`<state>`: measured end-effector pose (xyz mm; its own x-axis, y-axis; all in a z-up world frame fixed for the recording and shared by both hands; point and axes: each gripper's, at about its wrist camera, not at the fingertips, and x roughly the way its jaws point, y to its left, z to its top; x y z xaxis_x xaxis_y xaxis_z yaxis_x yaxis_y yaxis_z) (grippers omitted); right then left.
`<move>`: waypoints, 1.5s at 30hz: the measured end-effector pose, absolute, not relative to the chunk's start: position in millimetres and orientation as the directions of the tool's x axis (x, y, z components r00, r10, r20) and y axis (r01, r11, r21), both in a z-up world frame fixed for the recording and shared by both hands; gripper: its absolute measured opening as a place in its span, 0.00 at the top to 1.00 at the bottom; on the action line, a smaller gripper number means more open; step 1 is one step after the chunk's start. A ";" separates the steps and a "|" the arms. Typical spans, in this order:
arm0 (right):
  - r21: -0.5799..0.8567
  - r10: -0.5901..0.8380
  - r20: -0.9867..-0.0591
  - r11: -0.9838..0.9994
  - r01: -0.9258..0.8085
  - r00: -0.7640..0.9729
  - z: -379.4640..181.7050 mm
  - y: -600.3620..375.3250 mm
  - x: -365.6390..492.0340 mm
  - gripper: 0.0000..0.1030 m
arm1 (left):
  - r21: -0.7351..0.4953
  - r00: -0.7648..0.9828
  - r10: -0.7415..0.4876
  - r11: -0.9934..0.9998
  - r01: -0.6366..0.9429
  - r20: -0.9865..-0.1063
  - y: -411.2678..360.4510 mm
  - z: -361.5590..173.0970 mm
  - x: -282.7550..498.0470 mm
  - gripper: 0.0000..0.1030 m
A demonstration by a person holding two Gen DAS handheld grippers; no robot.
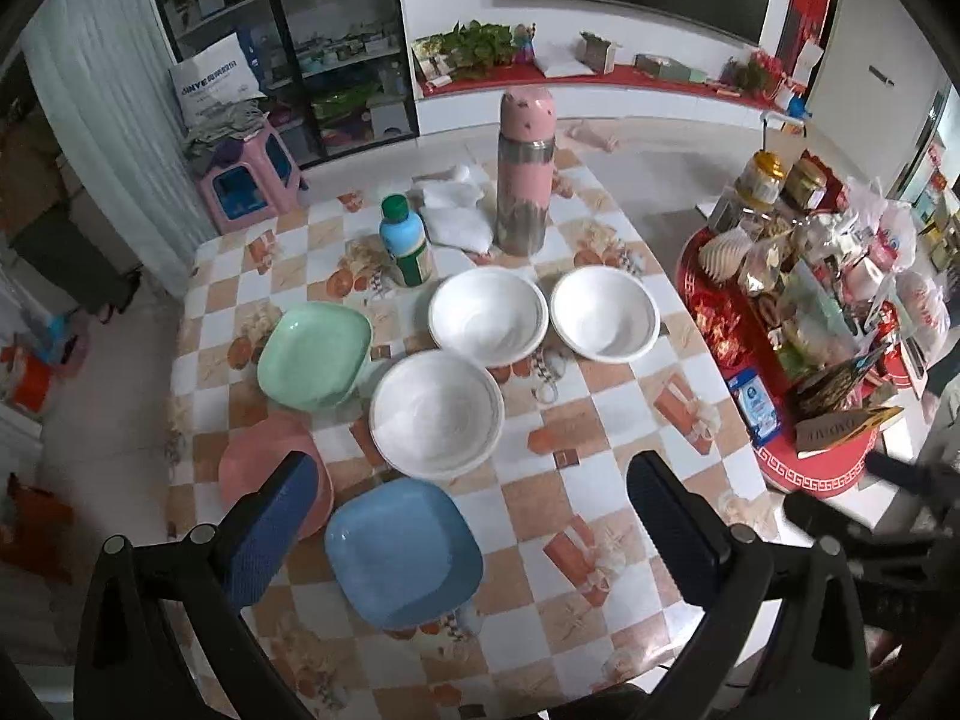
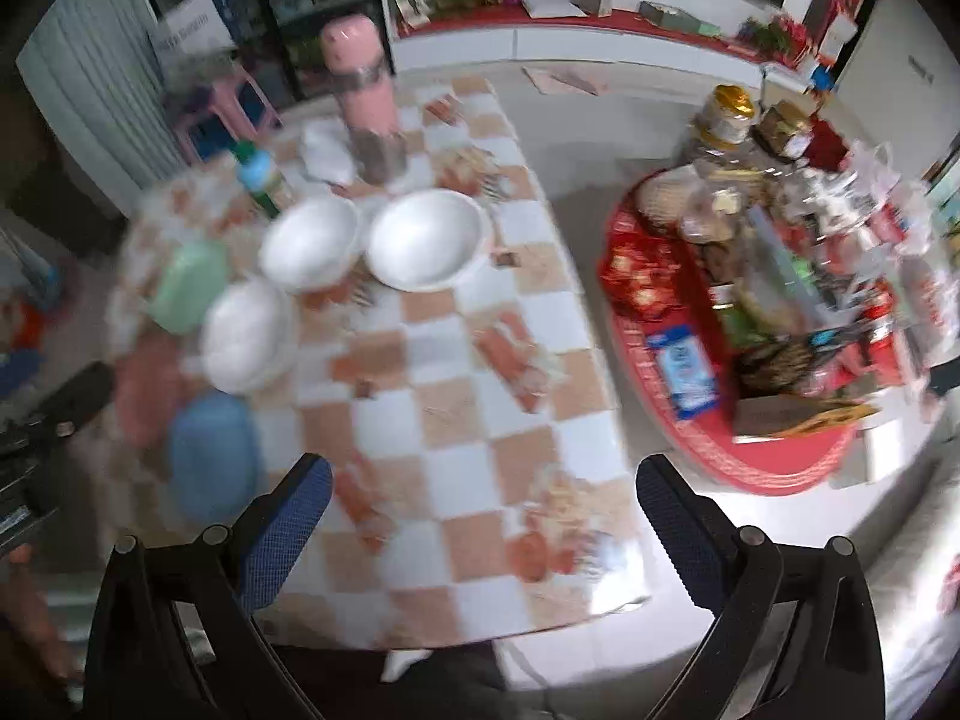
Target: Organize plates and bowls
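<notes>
Checkered table (image 1: 600, 420) holds scattered dishes; both grippers hover wide, empty. Left gripper (image 1: 474, 531) should pinch the near blue plate (image 1: 402, 552) by its rim.

Partly hidden behind the left finger (image 1: 273, 531): pink plate (image 1: 264, 468). Smeared by motion blur in the right wrist view: plates (image 2: 207, 462), bowls (image 2: 246, 339), bottle (image 2: 261, 177). Unreadable: bag lettering (image 1: 210, 81).

Three bowls on the table (image 1: 600, 420): near bowl (image 1: 437, 414) in front, middle bowl (image 1: 488, 315) behind it, far-right bowl (image 1: 605, 312) beside that; square plates at left, rear plate (image 1: 314, 354) behind side plate (image 1: 264, 468), front plate (image 1: 403, 549) nearest; bottle (image 1: 406, 240) behind rear plate; flask (image 1: 525, 171) upright behind the bowls, right of bottle; laden tray (image 1: 810, 480) right of table.
</notes>
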<state>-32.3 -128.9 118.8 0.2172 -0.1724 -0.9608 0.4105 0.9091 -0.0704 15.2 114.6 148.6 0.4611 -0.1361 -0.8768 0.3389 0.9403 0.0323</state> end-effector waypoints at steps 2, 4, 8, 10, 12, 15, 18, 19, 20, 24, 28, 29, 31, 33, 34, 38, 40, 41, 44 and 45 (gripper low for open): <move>0.009 -0.101 -0.966 0.907 0.422 0.239 117.2 -123.6 -29.0 0.01 | 0.049 0.465 -0.133 0.933 0.358 -0.875 116.7 150.8 18.1 0.00; 0.037 -0.062 -0.968 0.921 0.387 0.241 124.1 -91.9 -36.8 0.01 | 0.081 0.470 -0.110 0.927 0.367 -0.876 119.3 149.3 19.8 0.00; 0.036 -0.042 -0.976 0.938 0.344 0.215 119.7 -60.6 -17.6 0.01 | 0.074 0.462 -0.118 0.924 0.375 -0.879 135.2 148.0 30.6 0.00; -0.042 -0.119 -0.971 0.939 0.342 0.206 129.8 -58.9 -32.1 0.01 | 0.063 0.454 -0.130 0.920 0.387 -0.881 142.3 147.3 35.2 0.00; -0.088 -0.173 -0.965 0.923 0.374 0.199 138.6 -53.3 -26.7 0.01 | 0.067 0.451 -0.130 0.917 0.394 -0.883 145.6 146.8 37.9 0.00; -0.155 -0.248 -0.949 0.907 0.392 0.197 160.0 -48.2 -28.7 0.01 | 0.037 0.426 -0.153 0.913 0.405 -0.892 149.5 144.4 40.5 0.00; -0.167 -0.278 -0.920 0.915 0.367 0.275 197.2 -53.3 -43.4 0.01 | -0.022 0.386 -0.209 0.900 0.436 -0.898 148.4 142.5 39.7 0.00; -0.167 -0.283 -0.911 0.918 0.359 0.301 205.0 -52.6 -46.0 0.01 | -0.032 0.381 -0.220 0.896 0.442 -0.898 146.8 142.1 38.9 0.00; -0.168 -0.289 -0.900 0.920 0.353 0.325 209.9 -47.8 -45.1 0.01 | -0.044 0.373 -0.233 0.892 0.451 -0.898 144.7 141.4 38.9 0.00; -0.143 -0.234 -0.939 0.932 0.333 0.252 191.7 -51.9 -49.7 0.01 | -0.053 0.355 -0.231 0.894 0.446 -0.906 139.8 136.2 39.9 0.00; -0.106 -0.181 -0.962 0.938 0.331 0.206 177.6 -64.0 -50.4 0.01 | -0.046 0.348 -0.191 0.922 0.385 -0.918 142.3 132.3 48.9 0.00; -0.100 -0.178 -0.960 0.939 0.330 0.214 177.7 -67.3 -47.8 0.01 | -0.041 0.346 -0.175 0.931 0.362 -0.922 142.5 131.9 51.4 0.00; -0.103 -0.181 -0.956 0.943 0.316 0.230 180.8 -74.7 -37.5 0.01 | -0.019 0.354 -0.145 0.942 0.335 -0.924 140.5 131.8 53.6 0.00; -0.113 -0.193 -0.947 0.948 0.299 0.257 184.5 -78.8 -31.3 0.01 | -0.007 0.350 -0.129 0.944 0.330 -0.928 135.9 129.9 55.2 0.00; -0.111 -0.191 -0.945 0.950 0.291 0.267 185.1 -80.5 -28.5 0.01 | 0.002 0.344 -0.119 0.943 0.333 -0.931 130.7 128.2 55.2 0.00; -0.111 -0.168 -0.959 0.964 0.242 0.229 171.1 -86.5 -11.8 0.01 | 0.017 0.317 -0.096 0.942 0.335 -0.944 118.0 121.1 59.4 0.00; -0.098 -0.145 -0.967 0.971 0.216 0.210 162.1 -85.9 -8.4 0.01 | 0.012 0.282 -0.082 0.949 0.316 -0.956 114.6 115.6 63.5 0.00; -0.093 -0.135 -0.970 0.974 0.205 0.201 158.1 -87.3 -7.4 0.01 | 0.006 0.266 -0.078 0.953 0.303 -0.961 114.1 113.3 65.9 0.00; -0.033 -0.076 -0.976 0.978 0.205 0.203 149.3 -98.3 -5.1 0.01 | 0.014 0.237 -0.050 0.966 0.259 -0.970 112.6 106.7 68.4 0.00; -0.018 -0.062 -0.977 0.978 0.207 0.207 146.8 -103.1 -4.7 0.01 | 0.016 0.231 -0.043 0.969 0.248 -0.972 111.0 105.1 69.0 0.00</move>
